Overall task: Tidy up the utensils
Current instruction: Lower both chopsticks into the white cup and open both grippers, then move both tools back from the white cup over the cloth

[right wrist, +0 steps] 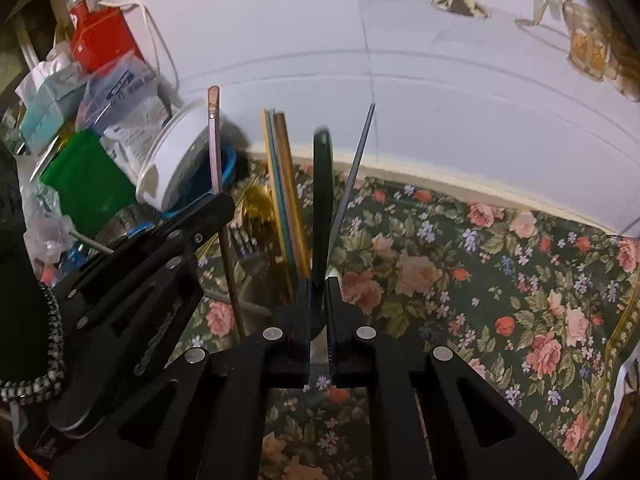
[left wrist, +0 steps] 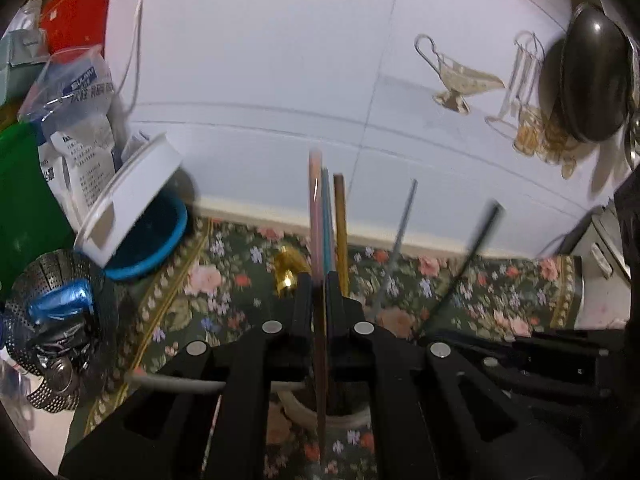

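**Two grippers, two sticks pinched**

Two black grippers are seen over a floral cloth (right wrist: 500, 280), and clutter is banked up at the left: a red box (left wrist: 78, 8), a green box (right wrist: 86, 188), plastic bags (left wrist: 80, 120), a white tub (left wrist: 132, 196) tipped on a blue lid (left wrist: 160, 240), and a steel steamer (left wrist: 52, 320).

The left gripper (left wrist: 320, 292) is closed on a pink stick (left wrist: 315, 208). The right gripper (right wrist: 319, 292) is closed on a dark green stick (right wrist: 322, 192).

Five upright utensils can be counted in the left view: pink, teal (left wrist: 327, 216), gold (left wrist: 341, 232), grey (left wrist: 400, 236), and a thin black one, blurred. A gold knob (left wrist: 290, 268) sits just behind them.

What holds the sticks below is hidden by the grippers.
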Demonstrator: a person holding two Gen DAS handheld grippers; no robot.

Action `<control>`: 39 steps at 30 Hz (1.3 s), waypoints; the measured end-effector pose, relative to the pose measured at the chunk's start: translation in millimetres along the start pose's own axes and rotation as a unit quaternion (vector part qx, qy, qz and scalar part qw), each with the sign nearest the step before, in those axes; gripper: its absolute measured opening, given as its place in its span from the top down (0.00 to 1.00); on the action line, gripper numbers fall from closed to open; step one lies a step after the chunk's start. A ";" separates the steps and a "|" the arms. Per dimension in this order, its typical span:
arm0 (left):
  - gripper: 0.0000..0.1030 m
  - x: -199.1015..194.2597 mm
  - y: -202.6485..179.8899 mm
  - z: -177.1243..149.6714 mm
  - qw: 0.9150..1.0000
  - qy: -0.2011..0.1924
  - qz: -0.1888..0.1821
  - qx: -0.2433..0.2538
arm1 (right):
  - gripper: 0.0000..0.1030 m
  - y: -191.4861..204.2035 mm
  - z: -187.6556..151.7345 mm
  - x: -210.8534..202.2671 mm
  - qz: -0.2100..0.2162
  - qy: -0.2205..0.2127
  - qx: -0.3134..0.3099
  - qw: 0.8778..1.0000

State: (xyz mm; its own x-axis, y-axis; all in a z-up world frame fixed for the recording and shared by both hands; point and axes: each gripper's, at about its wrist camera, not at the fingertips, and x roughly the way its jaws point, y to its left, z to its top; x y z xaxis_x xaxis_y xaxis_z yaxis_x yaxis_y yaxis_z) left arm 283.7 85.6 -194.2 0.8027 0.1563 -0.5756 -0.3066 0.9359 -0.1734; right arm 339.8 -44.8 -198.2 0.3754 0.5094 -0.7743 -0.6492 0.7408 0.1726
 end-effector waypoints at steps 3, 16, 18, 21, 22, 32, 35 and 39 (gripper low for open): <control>0.96 -10.4 -6.8 -3.8 1.000 0.009 0.015 0.016 | 0.90 0.8 -2.2 -7.1 0.018 0.007 -0.013 1.000; 0.85 -87.3 -7.0 -3.7 0.999 0.025 -0.002 0.038 | 0.79 -7.6 -12.4 -103.3 0.009 -0.091 -0.021 0.996; 0.85 -82.5 -3.2 -16.6 0.998 0.054 -0.014 0.037 | 0.79 -9.9 -18.7 -107.5 -0.002 -0.094 -0.017 0.995; 0.84 -79.5 -6.7 -51.4 0.995 0.077 -0.016 0.061 | 0.78 -16.5 -32.2 -104.3 -0.018 -0.082 -0.001 0.996; 0.76 -83.8 -11.7 -59.6 0.995 0.066 -0.010 0.076 | 0.78 -19.0 -37.1 -101.6 -0.018 -0.077 0.007 0.997; 0.73 -88.9 -33.8 -64.5 0.991 0.057 -0.030 0.115 | 0.78 -43.5 -68.7 -86.9 -0.027 -0.037 0.063 0.997; 0.73 -85.2 -26.6 -56.1 0.993 0.063 -0.028 0.099 | 0.78 -44.7 -71.1 -85.8 -0.024 -0.035 0.067 0.997; 0.73 -95.5 -16.1 -43.3 0.994 0.059 -0.034 0.081 | 0.78 -44.2 -69.8 -84.3 -0.024 -0.034 0.064 0.997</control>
State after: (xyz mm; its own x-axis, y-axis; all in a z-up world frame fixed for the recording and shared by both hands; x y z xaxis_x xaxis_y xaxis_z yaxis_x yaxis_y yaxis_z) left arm 189.8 42.0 -171.0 0.7499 0.0621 -0.6586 -0.1602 0.9830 -0.0897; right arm 290.7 -151.1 -183.0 0.4502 0.4969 -0.7419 -0.5407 0.8129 0.2163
